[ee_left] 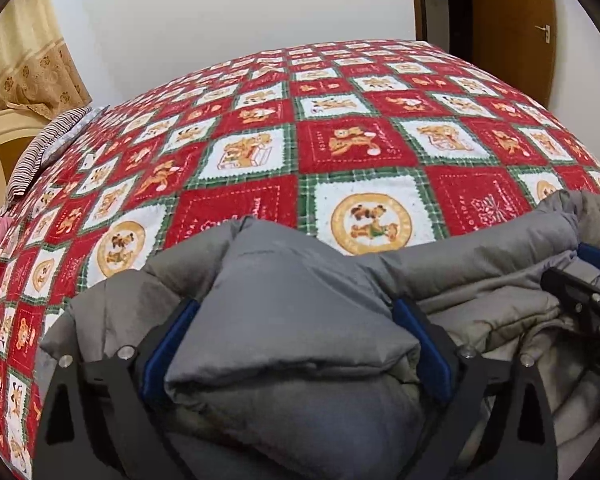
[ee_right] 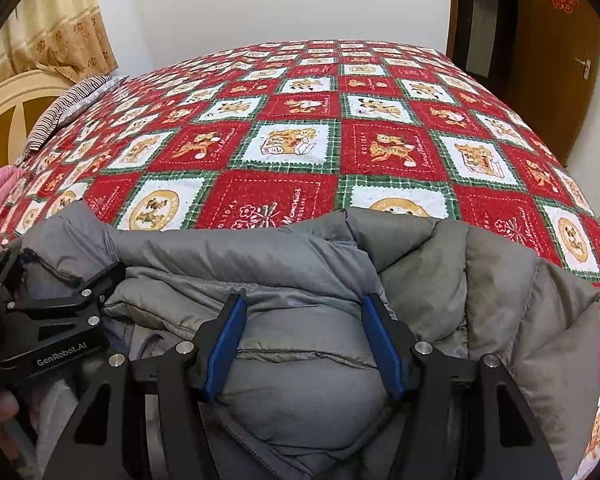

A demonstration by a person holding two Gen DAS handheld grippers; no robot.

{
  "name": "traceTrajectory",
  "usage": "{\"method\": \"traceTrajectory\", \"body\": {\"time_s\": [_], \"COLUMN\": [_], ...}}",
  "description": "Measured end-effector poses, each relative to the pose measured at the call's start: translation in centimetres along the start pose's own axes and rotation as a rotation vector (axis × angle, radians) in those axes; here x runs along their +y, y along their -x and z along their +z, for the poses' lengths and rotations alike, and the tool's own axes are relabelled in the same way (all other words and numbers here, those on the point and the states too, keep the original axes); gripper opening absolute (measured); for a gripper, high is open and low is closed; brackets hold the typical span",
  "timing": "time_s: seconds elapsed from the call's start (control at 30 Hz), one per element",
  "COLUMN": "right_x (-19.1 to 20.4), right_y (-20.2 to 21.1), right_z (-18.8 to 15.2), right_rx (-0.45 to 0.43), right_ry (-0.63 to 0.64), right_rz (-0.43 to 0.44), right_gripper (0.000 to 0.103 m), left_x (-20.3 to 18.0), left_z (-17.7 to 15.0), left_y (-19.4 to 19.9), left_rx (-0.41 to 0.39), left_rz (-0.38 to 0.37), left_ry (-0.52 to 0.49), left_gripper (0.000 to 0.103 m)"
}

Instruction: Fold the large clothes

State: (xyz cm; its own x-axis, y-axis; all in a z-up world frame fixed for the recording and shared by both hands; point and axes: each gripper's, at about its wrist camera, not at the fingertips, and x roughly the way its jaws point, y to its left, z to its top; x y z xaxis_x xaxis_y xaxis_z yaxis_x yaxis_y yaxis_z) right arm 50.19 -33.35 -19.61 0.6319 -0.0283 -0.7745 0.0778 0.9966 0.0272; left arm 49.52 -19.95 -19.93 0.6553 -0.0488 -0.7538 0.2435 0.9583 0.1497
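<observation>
Grey padded jacket (ee_left: pixel 300 248) bunched in thick folds at the near edge of the bed, on top of the red, white and green patchwork quilt (ee_left: pixel 340 140). Zip line visible low in the right wrist view, running through the folded layers. Left tongs (ee_left: pixel 296 308) spread wide apart, with a puffy fold lying between them and brushing both blue pads (ee_left: pixel 168 344). Right tongs (ee_right: pixel 304 300) clamped on another bulge of the same jacket (ee_right: pixel 260 252), fabric creased and pinched in at each pad (ee_right: pixel 224 344). Both pointed steeply down at the bundle, side by side, each showing at the edge of the other's view. Beyond the jacket, bare quilt across the rest of the bed. Striped pillow (ee_left: pixel 40 148) at the far left corner, against a cream headboard (ee_left: pixel 0 136). Patterned beige curtain (ee_left: pixel 24 52) behind that. White wall at the back, brown door (ee_left: pixel 512 20) to the right.
</observation>
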Motion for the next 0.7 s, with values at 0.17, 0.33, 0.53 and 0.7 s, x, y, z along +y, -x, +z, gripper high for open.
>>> {"method": "traceTrajectory", "body": {"time_s": [0.17, 0.33, 0.53, 0.7], "right_x": [0.54, 0.76, 0.9, 0.96], "right_y": [-0.48, -0.65, -0.71, -0.81], "right_z": [0.0, -0.03, -0.1, -0.12], "right_rx": [0.002, 0.002, 0.003, 0.007], "right_ry": [0.023, 0.036, 0.04, 0.041], "right_rz": [-0.039, -0.06, -0.066, -0.07], "right_gripper": [0.061, 0.062, 0.062, 0.062], "left_x": [-0.06, 0.0, 0.04, -0.01], "left_z": [-0.06, -0.06, -0.02, -0.05], "left_y": [-0.16, -0.36, -0.55, -0.61], "left_rx": [0.006, 0.008, 0.012, 0.012], "left_rz": [0.007, 0.015, 0.011, 0.012], "left_ry": [0.0, 0.004, 0.006, 0.005], "left_gripper": [0.102, 0.103, 0.103, 0.103]}}
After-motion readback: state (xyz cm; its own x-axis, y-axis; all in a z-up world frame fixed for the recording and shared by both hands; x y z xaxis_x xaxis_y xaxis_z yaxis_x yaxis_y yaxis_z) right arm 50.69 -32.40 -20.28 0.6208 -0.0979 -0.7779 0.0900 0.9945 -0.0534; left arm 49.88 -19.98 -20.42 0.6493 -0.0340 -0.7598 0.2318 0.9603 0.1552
